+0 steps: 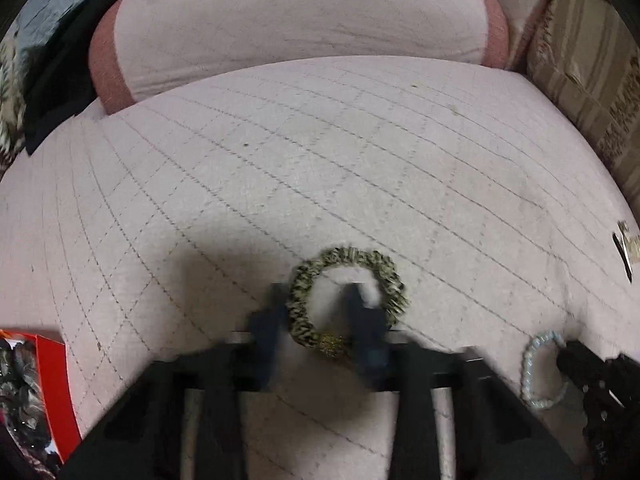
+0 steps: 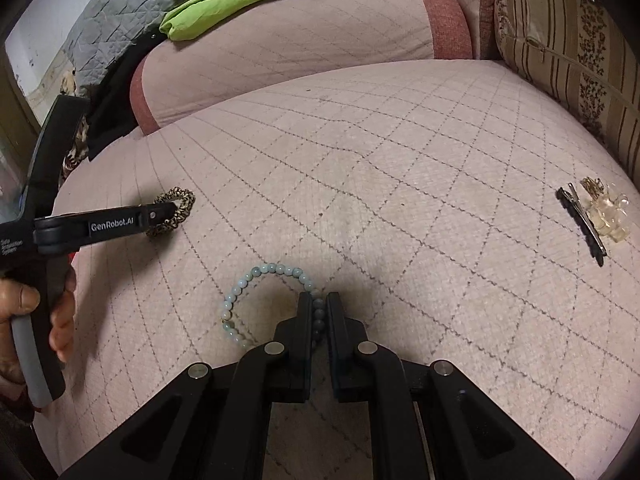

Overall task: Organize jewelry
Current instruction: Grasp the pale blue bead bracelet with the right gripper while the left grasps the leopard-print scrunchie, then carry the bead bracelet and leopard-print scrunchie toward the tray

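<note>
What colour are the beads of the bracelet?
Pale blue-green; the bracelet shows best in the right wrist view.

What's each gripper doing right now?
Left gripper: closed on the leopard-print scrunchie, though its own view is blurred.
Right gripper: closed on the pale blue bead bracelet.

Right tool (image 2: 319,312) clamped on pale blue bead bracelet (image 2: 256,296) lying on quilted sofa seat (image 2: 360,168). Left tool (image 2: 168,211) at leopard scrunchie (image 2: 176,210). Hair clip (image 2: 584,220) far right.
</note>
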The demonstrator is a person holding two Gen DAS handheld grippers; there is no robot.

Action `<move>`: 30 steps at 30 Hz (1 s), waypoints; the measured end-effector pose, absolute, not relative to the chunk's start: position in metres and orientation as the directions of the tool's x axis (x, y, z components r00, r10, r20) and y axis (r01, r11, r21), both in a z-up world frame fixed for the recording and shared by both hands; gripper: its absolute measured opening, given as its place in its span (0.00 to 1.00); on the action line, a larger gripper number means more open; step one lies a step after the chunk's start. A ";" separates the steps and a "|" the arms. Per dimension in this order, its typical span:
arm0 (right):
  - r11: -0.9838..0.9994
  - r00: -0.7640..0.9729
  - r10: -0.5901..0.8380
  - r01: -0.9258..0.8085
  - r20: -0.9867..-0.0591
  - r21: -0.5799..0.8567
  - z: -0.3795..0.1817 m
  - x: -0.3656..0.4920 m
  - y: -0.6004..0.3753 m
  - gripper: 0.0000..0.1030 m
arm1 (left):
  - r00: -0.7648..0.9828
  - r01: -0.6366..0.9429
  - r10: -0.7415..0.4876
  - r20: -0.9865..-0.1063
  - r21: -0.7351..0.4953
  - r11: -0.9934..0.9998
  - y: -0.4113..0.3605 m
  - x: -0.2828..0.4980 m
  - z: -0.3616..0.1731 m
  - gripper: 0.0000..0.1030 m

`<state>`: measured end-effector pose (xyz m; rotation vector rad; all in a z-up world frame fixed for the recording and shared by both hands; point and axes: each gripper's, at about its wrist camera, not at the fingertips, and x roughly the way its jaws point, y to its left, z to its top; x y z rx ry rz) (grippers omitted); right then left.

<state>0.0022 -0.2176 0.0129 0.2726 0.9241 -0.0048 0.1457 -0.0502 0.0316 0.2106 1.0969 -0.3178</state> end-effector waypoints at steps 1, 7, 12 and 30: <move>0.967 0.609 0.112 0.114 -0.785 0.226 0.014 0.002 -0.215 0.06 | 0.409 0.362 -0.152 -0.900 0.007 0.932 -0.051 0.143 0.033 0.05; 0.944 0.640 0.179 0.102 -0.747 0.313 0.019 -0.001 -0.216 0.06 | 0.408 0.382 -0.193 -0.893 -0.025 0.924 -0.043 0.109 0.050 0.05; 0.914 0.670 0.228 0.103 -0.707 0.392 0.028 -0.010 -0.216 0.06 | 0.411 0.338 -0.243 -0.879 -0.101 0.936 -0.017 0.075 0.071 0.05; 0.905 0.729 0.252 0.055 -0.636 0.421 0.092 -0.072 -0.166 0.06 | 0.525 0.192 -0.182 -0.832 -0.093 0.977 0.063 -0.025 0.123 0.05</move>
